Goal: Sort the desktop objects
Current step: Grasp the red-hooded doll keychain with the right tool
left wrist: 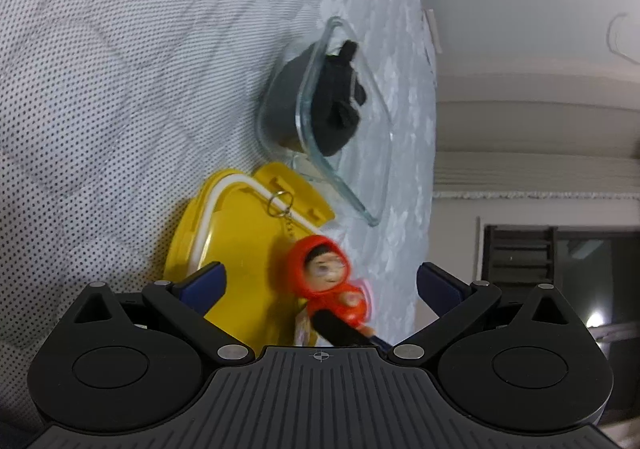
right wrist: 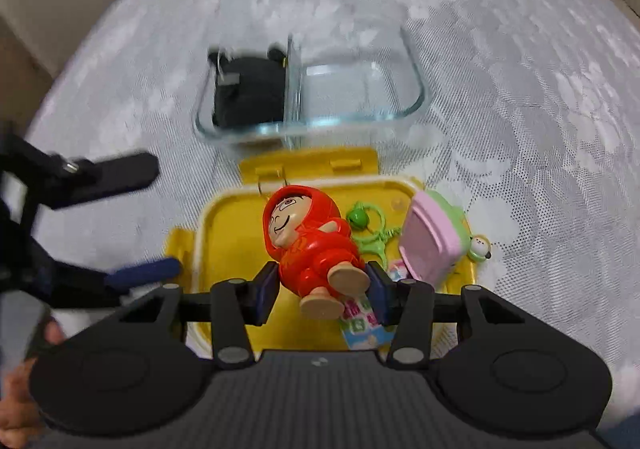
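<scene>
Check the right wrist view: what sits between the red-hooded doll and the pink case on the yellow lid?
A green keyring clasp lies between the red-hooded doll, held by the right gripper, and the pink case, on the yellow lid. Right wrist view only.

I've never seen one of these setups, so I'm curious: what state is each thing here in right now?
Right claw: closed on the red doll.
Red doll: gripped, over the yellow lid.
Left claw: open, holding nothing.
Glass box: lid off, two compartments.
Black toy: in the left compartment.
Yellow lid: flat on the table, charms on it.
</scene>
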Demonstrator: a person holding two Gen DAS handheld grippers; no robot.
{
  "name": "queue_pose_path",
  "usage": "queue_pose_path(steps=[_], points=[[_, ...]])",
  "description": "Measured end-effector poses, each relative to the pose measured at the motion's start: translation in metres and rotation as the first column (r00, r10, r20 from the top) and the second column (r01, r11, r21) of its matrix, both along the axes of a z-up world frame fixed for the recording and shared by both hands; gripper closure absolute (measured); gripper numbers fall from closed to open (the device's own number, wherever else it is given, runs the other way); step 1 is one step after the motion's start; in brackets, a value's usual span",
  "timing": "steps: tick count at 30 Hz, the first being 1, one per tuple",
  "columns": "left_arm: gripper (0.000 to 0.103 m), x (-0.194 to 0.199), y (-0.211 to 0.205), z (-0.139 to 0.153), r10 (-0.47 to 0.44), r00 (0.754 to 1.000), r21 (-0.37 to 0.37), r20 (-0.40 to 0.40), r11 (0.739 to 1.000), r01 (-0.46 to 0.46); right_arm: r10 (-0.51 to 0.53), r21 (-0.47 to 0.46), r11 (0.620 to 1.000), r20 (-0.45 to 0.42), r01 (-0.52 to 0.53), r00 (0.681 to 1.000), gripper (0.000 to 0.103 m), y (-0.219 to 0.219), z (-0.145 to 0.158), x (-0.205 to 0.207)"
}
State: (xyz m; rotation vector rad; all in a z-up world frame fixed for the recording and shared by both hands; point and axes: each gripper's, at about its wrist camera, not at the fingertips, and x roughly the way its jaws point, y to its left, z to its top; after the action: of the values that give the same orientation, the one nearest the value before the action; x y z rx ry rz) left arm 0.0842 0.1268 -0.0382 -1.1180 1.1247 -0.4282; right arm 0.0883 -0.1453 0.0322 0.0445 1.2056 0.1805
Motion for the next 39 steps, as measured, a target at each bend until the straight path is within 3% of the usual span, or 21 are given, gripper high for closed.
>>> queue_pose_path(steps=[3, 6, 12, 16, 19, 21, 23, 26, 29, 31, 33, 34, 36, 37, 38, 39], points=[[0.000, -0.006, -0.001, 0.009, -0.020, 0.999, 0.006, 0.029, 1.000, 0.020, 0.109, -0.142, 0.984, -0.024, -0.112, 0.994, 0.046, 0.017, 0.008, 0.011], [0.000, -0.009, -0.002, 0.016, -0.031, 0.998, 0.003, 0.062, 1.000, 0.030, 0.230, -0.253, 0.940, -0.025, -0.229, 0.973, 0.043, 0.035, 0.018, 0.019], [0.000, -0.020, 0.016, 0.025, 0.089, 0.989, 0.040, 0.114, 0.995, -0.094, 0.280, -0.256, 0.919, -0.116, -0.301, 0.953, 0.044, 0.058, 0.008, 0.033], [0.000, -0.031, 0.038, 0.027, 0.240, 0.960, 0.051, 0.144, 0.967, -0.250, 0.368, -0.352, 0.843, -0.175, -0.407, 0.913, 0.043, 0.074, 0.002, 0.028], [0.000, -0.031, 0.040, 0.019, 0.246, 0.963, 0.011, 0.114, 0.969, -0.249, 0.452, -0.365, 0.801, -0.153, -0.475, 0.879, 0.040, 0.076, -0.005, 0.022], [0.000, -0.029, 0.035, 0.020, 0.195, 0.973, 0.006, 0.125, 0.980, -0.197, 0.470, -0.334, 0.803, -0.153, -0.493, 0.869, 0.041, 0.069, -0.012, 0.024], [0.000, -0.030, 0.023, 0.027, 0.118, 0.984, 0.055, 0.133, 0.990, -0.127, 0.472, -0.306, 0.808, -0.175, -0.504, 0.864, 0.041, 0.062, -0.011, 0.028], [0.000, -0.032, 0.001, 0.045, 0.030, 0.997, 0.108, 0.071, 0.993, -0.038, 0.463, -0.279, 0.814, -0.216, -0.509, 0.859, 0.034, 0.051, -0.002, 0.035], [0.000, -0.028, -0.024, 0.068, -0.046, 0.998, 0.183, -0.053, 0.982, 0.055, 0.453, -0.253, 0.827, -0.230, -0.503, 0.861, 0.024, 0.039, 0.019, 0.040], [0.000, -0.030, -0.035, 0.089, -0.045, 0.993, 0.236, -0.107, 0.969, 0.070, 0.472, -0.246, 0.820, -0.220, -0.517, 0.854, 0.027, 0.035, 0.029, 0.045], [0.000, -0.028, -0.044, 0.112, -0.089, 0.982, 0.293, -0.166, 0.946, 0.136, 0.469, -0.257, 0.831, -0.151, -0.493, 0.870, 0.027, 0.032, 0.037, 0.048], [0.000, -0.027, -0.049, 0.124, -0.111, 0.974, 0.321, -0.198, 0.932, 0.171, 0.452, -0.251, 0.847, -0.126, -0.469, 0.883, 0.032, 0.029, 0.041, 0.050], [0.000, -0.027, -0.056, 0.145, -0.123, 0.959, 0.382, -0.254, 0.898, 0.217, 0.417, -0.230, 0.871, -0.121, -0.434, 0.901, 0.057, 0.021, 0.044, 0.051], [0.000, -0.027, -0.060, 0.156, -0.125, 0.956, 0.396, -0.264, 0.890, 0.226, 0.406, -0.227, 0.875, -0.133, -0.427, 0.904, 0.081, 0.016, 0.044, 0.051], [0.000, -0.025, -0.065, 0.166, -0.130, 0.957, 0.402, -0.259, 0.887, 0.229, 0.395, -0.230, 0.880, -0.133, -0.415, 0.909, 0.088, 0.011, 0.045, 0.051], [0.000, -0.025, -0.068, 0.174, -0.132, 0.960, 0.408, -0.247, 0.885, 0.227, 0.390, -0.234, 0.883, -0.119, -0.408, 0.913, 0.088, 0.006, 0.048, 0.050]])
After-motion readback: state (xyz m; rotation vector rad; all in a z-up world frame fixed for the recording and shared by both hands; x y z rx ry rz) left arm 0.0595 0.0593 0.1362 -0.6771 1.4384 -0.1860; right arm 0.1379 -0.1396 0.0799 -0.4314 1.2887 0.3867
